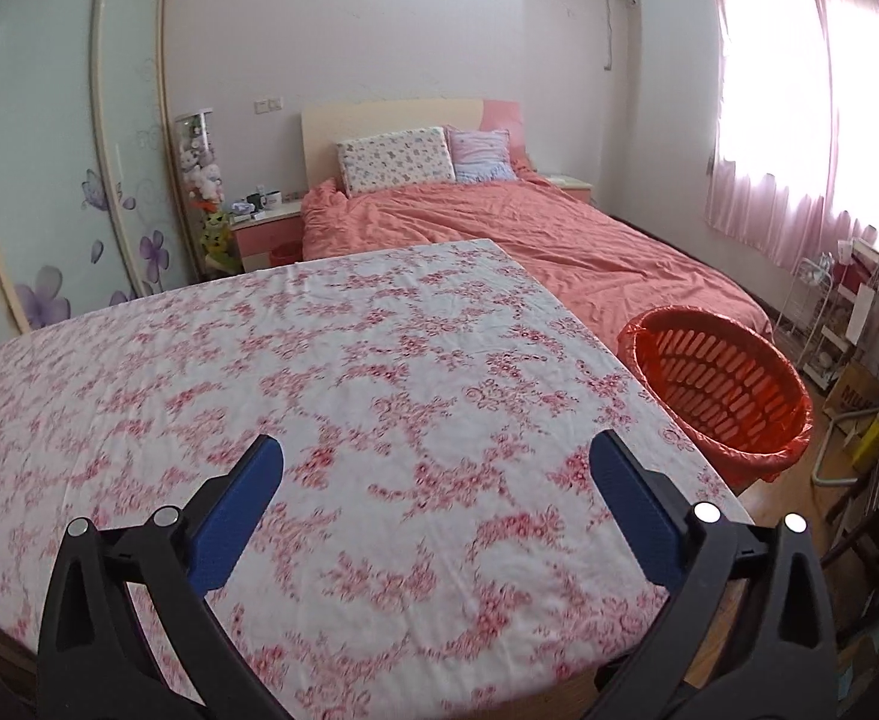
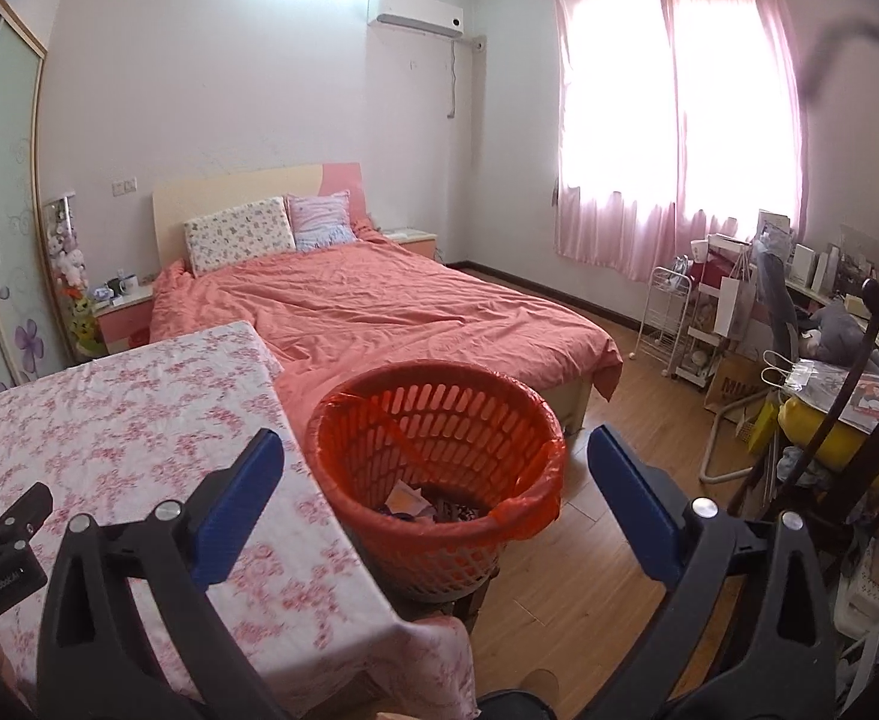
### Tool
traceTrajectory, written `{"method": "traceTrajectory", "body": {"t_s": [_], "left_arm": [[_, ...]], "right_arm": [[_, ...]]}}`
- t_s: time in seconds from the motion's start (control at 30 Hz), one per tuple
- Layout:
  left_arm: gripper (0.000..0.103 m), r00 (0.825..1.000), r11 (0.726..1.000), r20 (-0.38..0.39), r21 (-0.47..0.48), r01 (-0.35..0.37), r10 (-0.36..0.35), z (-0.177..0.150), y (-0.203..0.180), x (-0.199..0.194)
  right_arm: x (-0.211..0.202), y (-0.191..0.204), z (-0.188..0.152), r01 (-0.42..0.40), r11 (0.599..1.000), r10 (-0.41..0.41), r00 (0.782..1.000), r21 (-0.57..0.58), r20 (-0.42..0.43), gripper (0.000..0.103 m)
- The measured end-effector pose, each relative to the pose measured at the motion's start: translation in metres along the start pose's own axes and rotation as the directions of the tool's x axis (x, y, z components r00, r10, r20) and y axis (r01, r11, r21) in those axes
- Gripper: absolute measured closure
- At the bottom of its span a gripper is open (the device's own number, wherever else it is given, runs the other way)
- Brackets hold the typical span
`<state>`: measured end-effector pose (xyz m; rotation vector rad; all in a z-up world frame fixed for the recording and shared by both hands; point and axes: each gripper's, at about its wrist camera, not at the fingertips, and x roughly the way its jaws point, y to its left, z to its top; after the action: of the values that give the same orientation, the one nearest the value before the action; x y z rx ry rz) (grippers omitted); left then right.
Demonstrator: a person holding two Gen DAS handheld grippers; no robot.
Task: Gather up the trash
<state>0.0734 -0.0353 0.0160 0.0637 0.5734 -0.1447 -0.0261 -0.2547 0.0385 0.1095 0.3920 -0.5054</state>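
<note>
Nearest the lens in the left wrist view, the left gripper (image 1: pixel 436 468) is seen spread wide over the flowered tablecloth (image 1: pixel 343 372), with nothing between its 2 blue pads (image 1: pixel 241 516). In the right wrist view the right gripper (image 2: pixel 436 468) is likewise released and empty, its jaws framing the orange basket (image 2: pixel 373 456), which is lined with an orange bag and stands just beside the table's corner.

The trash (image 2: pixel 415 501) is found at the bottom of that basket: a few pieces of crumpled paper, pale and cream with a darker patterned scrap beside them. Its exact make-up cannot be told through the basket wall. No loose trash is seen on the cloth in either view, so the collecting is judged to be at or near its end.

Such scraps would be expected to be very light, soft and easily crushed, and not fragile. A pinch across a raised fold or crumpled edge would be advised, since flat paper may slip from smooth pads. The basket itself is judged light and slightly flexible; its rim would be the place to be gripped, though the thin liner could slide or tear.

Farther off, a bed (image 2: pixel 379 300) with a coral cover is seen beyond the table, and 1 pink-curtained window (image 2: pixel 679 120) lies behind it.
</note>
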Motion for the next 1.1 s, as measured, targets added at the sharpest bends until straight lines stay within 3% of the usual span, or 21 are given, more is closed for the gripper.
{"method": "traceTrajectory", "body": {"t_s": [0.3, 0.5, 0.73, 1.1], "left_arm": [[0.002, 0.997, 0.996, 0.052, -0.06, -0.061, 0.064, -0.028, 0.015, -0.035], [0.002, 0.994, 0.993, 0.056, -0.07, -0.093, 0.097, -0.039, 0.019, -0.045], [0.002, 0.995, 0.993, 0.039, -0.088, -0.085, 0.088, -0.044, 0.022, -0.052], [0.002, 0.995, 0.991, 0.059, -0.108, -0.076, 0.083, -0.044, 0.023, -0.064]], "right_arm": [[-0.05, 0.008, -0.028, 0.02, 1.0, -0.02, 0.999, 0.006, 0.047, 0.004], [-0.057, 0.014, -0.036, 0.018, 1.0, -0.018, 1.0, -0.001, -0.008, 0.004], [-0.048, 0.016, -0.046, 0.03, 1.0, -0.029, 0.994, 0.007, -0.106, 0.004], [-0.058, 0.015, -0.045, 0.009, 1.0, -0.008, 0.993, 0.012, -0.118, 0.004]]}}
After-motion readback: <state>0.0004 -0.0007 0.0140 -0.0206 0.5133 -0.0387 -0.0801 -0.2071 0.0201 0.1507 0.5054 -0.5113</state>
